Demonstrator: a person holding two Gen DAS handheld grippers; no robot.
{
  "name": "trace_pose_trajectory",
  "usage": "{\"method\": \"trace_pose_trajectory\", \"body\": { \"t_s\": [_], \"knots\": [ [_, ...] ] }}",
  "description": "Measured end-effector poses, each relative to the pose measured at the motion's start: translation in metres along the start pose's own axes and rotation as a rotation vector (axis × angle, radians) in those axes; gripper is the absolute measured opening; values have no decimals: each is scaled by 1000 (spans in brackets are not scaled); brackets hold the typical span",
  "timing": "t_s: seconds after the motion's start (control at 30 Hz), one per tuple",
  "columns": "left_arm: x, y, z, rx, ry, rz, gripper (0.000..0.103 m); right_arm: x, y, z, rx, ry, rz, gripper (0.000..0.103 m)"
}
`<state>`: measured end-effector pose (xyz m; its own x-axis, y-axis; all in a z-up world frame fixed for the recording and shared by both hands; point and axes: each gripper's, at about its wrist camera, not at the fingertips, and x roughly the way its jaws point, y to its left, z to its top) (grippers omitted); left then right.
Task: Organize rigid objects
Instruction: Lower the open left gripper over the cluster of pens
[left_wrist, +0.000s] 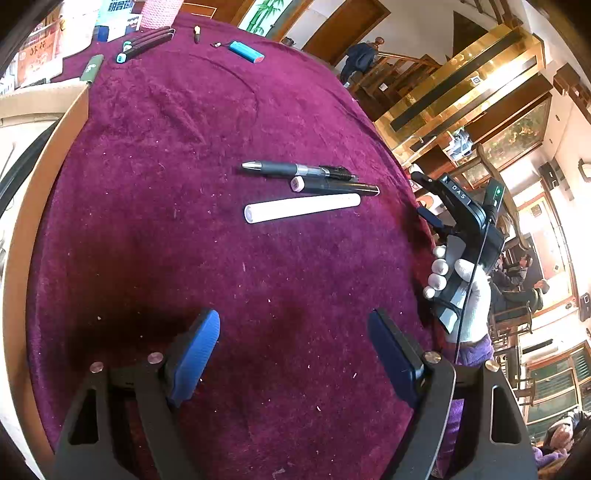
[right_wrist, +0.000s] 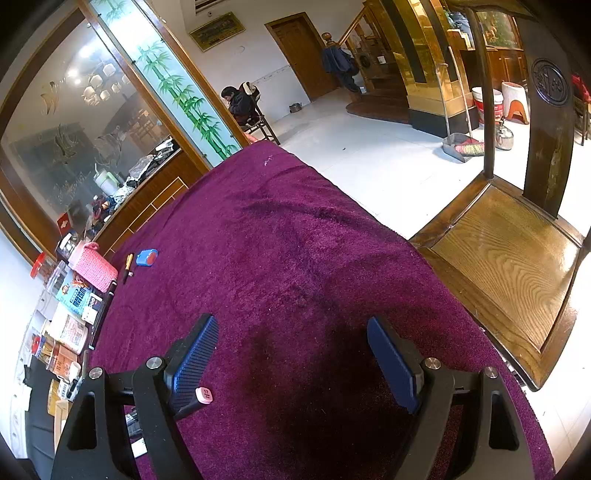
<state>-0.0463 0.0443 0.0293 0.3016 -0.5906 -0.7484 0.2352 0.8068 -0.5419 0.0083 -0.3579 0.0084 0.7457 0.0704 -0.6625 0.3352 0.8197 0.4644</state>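
Three pens lie side by side mid-table on the purple cloth (left_wrist: 184, 184): a black gel pen (left_wrist: 295, 170), a dark marker with a pink end cap (left_wrist: 332, 186) and a white tube-shaped pen (left_wrist: 301, 207). My left gripper (left_wrist: 293, 317) hovers nearer than them, open, with nothing between its blue pads. My right gripper (left_wrist: 424, 195), held by a white-gloved hand (left_wrist: 469, 288), sits just right of the pens. In the right wrist view that gripper (right_wrist: 291, 323) stands open over bare cloth. The marker's pink cap (right_wrist: 204, 395) peeks out by its left finger.
Far across the table lie a blue lighter (left_wrist: 246, 51), dark markers with teal ends (left_wrist: 146, 43), a small pen (left_wrist: 197, 33) and a green object (left_wrist: 92, 68). A cardboard box (left_wrist: 44, 147) borders the left. A pink knitted case (right_wrist: 94, 266) and a wooden chair (right_wrist: 509, 266) are nearby.
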Motion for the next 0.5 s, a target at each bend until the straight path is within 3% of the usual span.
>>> {"method": "trace_pose_trajectory", "body": {
  "t_s": [0.3, 0.5],
  "knots": [
    [-7, -4, 4, 34, -14, 13, 82, 0, 0, 0, 4, 1, 4, 86],
    [-31, -29, 22, 203, -103, 115, 82, 1, -4, 0, 21, 2, 20, 86]
  ]
}}
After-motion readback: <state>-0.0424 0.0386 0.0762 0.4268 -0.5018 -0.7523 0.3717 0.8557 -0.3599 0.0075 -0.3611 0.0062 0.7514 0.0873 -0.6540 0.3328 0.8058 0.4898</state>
